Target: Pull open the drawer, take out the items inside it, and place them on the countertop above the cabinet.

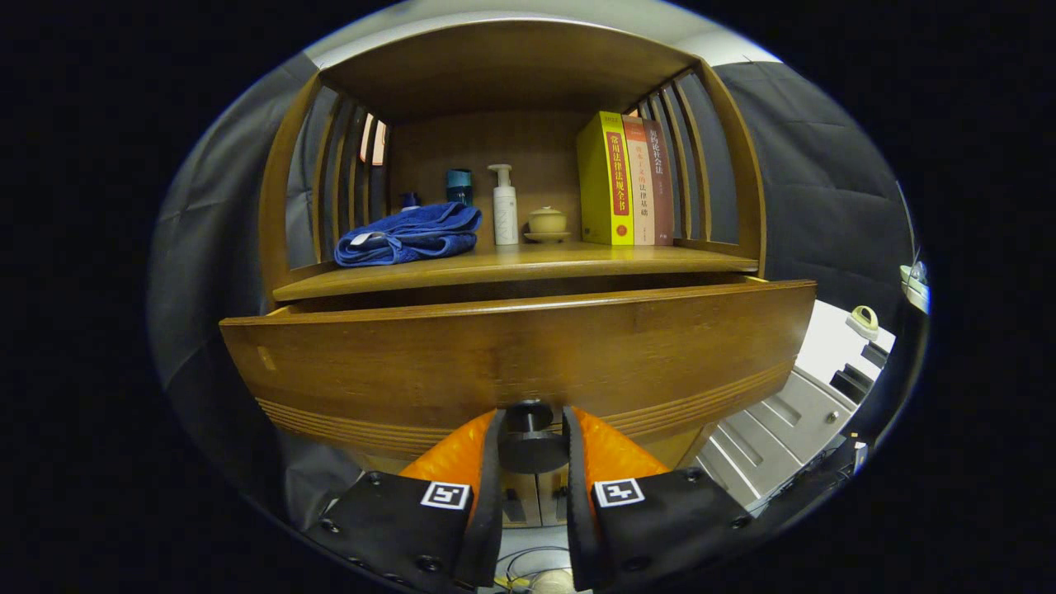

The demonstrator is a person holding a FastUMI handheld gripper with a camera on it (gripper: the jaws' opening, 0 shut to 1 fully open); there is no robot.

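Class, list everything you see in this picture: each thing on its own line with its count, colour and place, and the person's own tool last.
Cabinet: one, brown wood, slatted sides, facing the tongs.
Countertop: one, brown wood, above the drawer.
Drawer: one, brown wood, pulled partly out; inside hidden.
Knob: one, dark, on the drawer front, between the fingers.
Towel: one, blue, folded, on the countertop's left part.
Cup: one, teal, behind the towel.
Pump bottle: one, white, mid-countertop.
Lidded bowl: one, beige, on a saucer beside the bottle.
Books: three, one yellow, two brownish, upright at the right.
Drawer unit: one, grey, right of the cabinet.
Tongs: one pair, fingers pressing the knob from both sides.
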